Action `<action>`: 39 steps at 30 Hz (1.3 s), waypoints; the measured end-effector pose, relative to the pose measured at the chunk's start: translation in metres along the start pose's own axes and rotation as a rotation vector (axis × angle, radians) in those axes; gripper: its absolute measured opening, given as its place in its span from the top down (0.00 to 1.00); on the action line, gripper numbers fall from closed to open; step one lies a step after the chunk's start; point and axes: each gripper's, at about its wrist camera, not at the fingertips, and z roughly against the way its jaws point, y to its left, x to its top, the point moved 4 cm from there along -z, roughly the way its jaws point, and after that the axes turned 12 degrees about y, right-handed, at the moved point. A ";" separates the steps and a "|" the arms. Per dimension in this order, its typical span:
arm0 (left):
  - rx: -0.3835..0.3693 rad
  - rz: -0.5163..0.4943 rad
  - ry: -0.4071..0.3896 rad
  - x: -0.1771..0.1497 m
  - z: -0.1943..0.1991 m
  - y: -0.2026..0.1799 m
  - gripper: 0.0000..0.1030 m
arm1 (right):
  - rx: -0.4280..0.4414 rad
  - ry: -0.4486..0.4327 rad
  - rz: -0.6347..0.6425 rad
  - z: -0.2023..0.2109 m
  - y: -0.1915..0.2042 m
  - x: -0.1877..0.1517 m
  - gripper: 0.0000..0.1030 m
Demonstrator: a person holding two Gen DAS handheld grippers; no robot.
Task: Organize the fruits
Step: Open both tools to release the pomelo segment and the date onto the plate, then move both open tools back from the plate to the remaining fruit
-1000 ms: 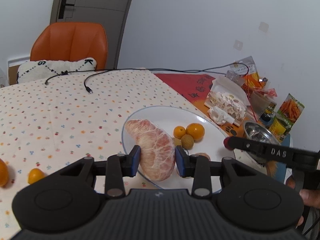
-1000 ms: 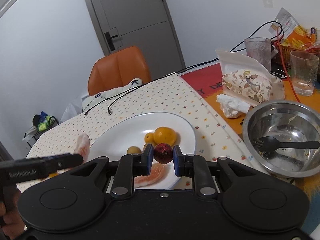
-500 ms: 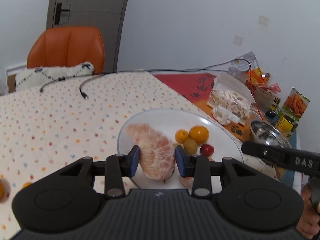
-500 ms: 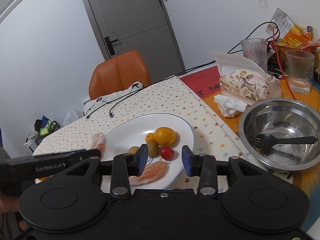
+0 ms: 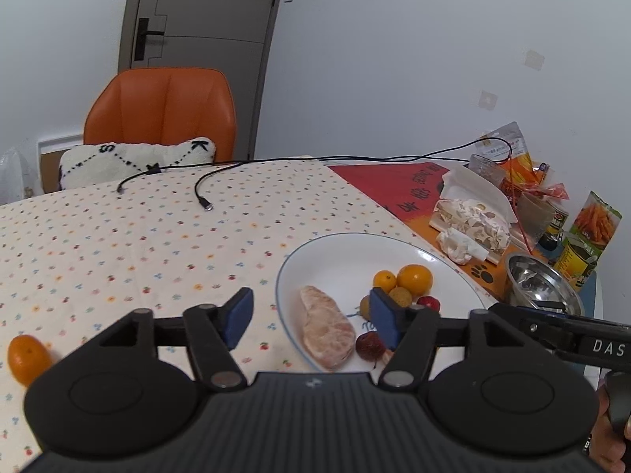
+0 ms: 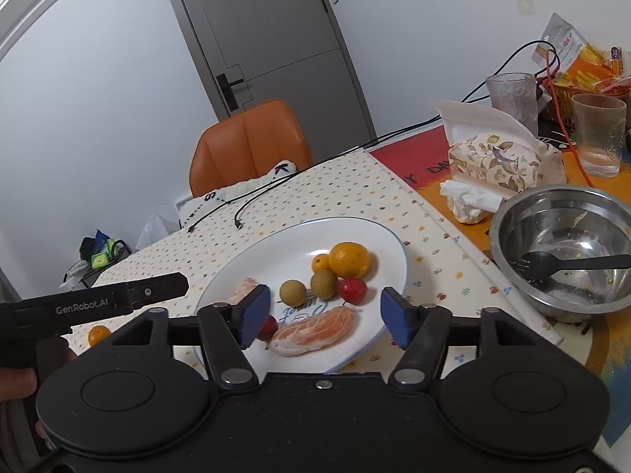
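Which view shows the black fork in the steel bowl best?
The right wrist view: the black fork lies in full sight inside the steel bowl. The left wrist view shows only the bowl, small at the edge; no fork can be made out.

1. "GenRobot.AI" in white letters on the left gripper [image 6: 118, 301].
2. "DAS", cut off by the frame edge, on the right gripper [image 5: 583, 341].
3. Blue handwriting on the white plate [image 6: 378, 236], unreadable.

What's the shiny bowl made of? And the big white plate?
The bowl looks like metal, probably stainless steel: silvery, with mirror-like reflections inside. The plate seems glazed ceramic or maybe melamine: smooth, glossy white with a thin blue rim line.
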 end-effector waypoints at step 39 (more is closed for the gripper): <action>0.142 0.182 -0.006 -0.031 0.085 0.119 0.13 | 0.102 0.083 0.119 -0.024 0.108 -0.017 0.00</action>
